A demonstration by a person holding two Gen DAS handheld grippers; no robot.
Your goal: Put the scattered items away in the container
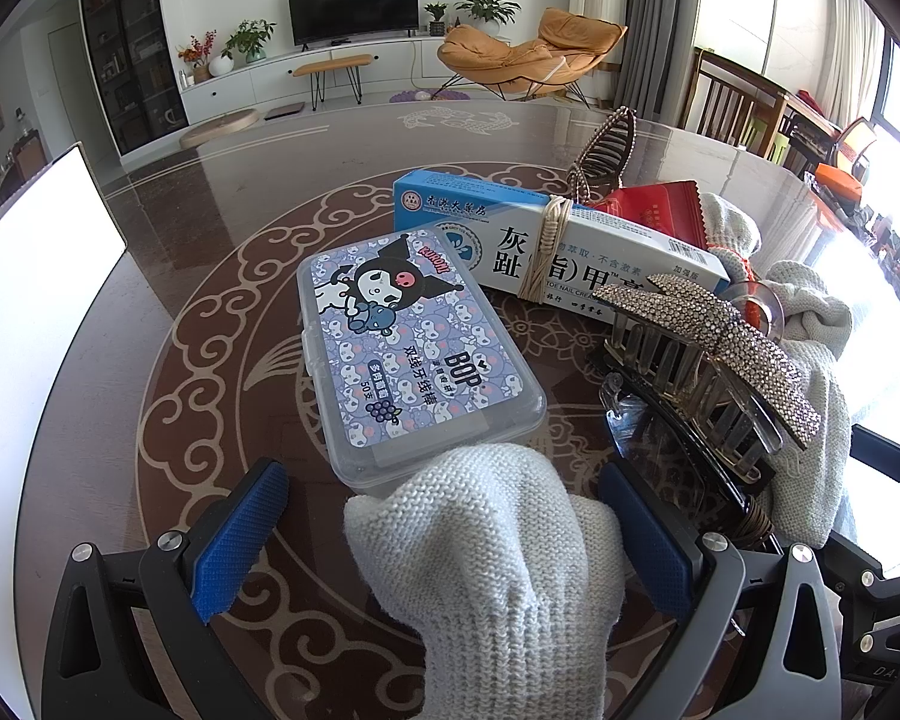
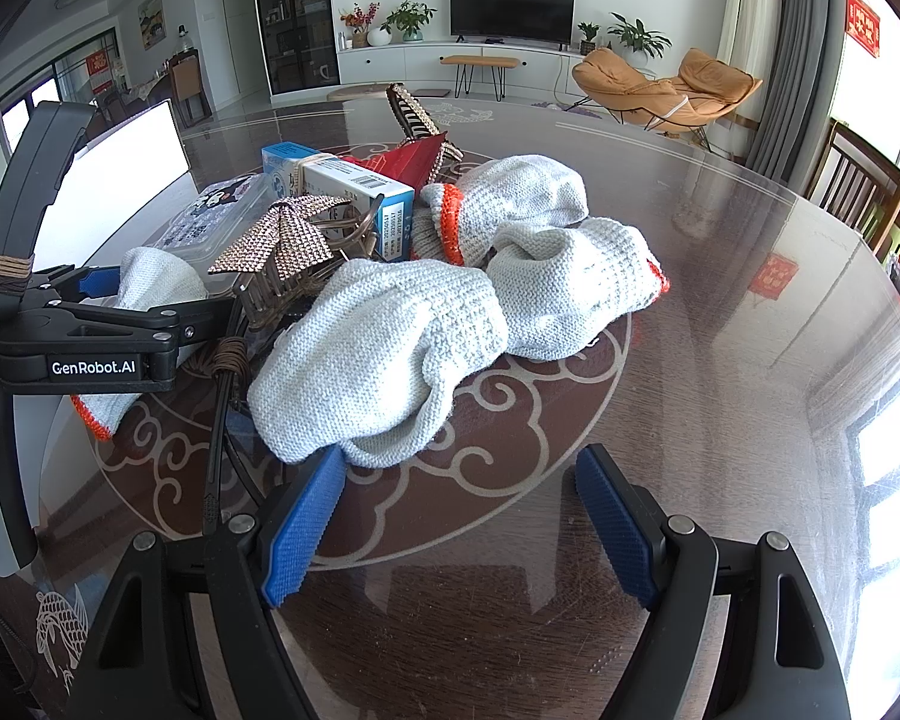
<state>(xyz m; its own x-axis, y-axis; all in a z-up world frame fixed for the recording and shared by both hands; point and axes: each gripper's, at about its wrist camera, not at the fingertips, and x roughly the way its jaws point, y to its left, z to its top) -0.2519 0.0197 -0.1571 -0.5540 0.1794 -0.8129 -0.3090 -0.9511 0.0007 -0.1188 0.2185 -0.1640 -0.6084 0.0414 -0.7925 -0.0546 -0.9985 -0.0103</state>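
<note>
My left gripper [image 1: 444, 540] is open, with a grey knitted glove [image 1: 486, 546] lying between its blue pads; it also shows in the right wrist view [image 2: 108, 285]. Just ahead lies a clear floss box with a cartoon lid [image 1: 414, 354]. Behind it are a blue-white cream box [image 1: 546, 234], a red packet [image 1: 660, 207], a rhinestone bow hair claw [image 1: 714, 348] and a brown hair claw [image 1: 606, 150]. My right gripper [image 2: 462, 516] is open and empty, its left pad [image 2: 306, 528] at the edge of a heap of grey gloves [image 2: 390, 348]. The white container [image 1: 36, 276] stands at the left.
The round glass-topped table [image 2: 720, 300] has bare room to the right of the heap. Wooden chairs [image 2: 858, 192] stand at its far right edge. A TV [image 1: 354, 6] and an orange lounge chair [image 1: 528, 54] are far behind.
</note>
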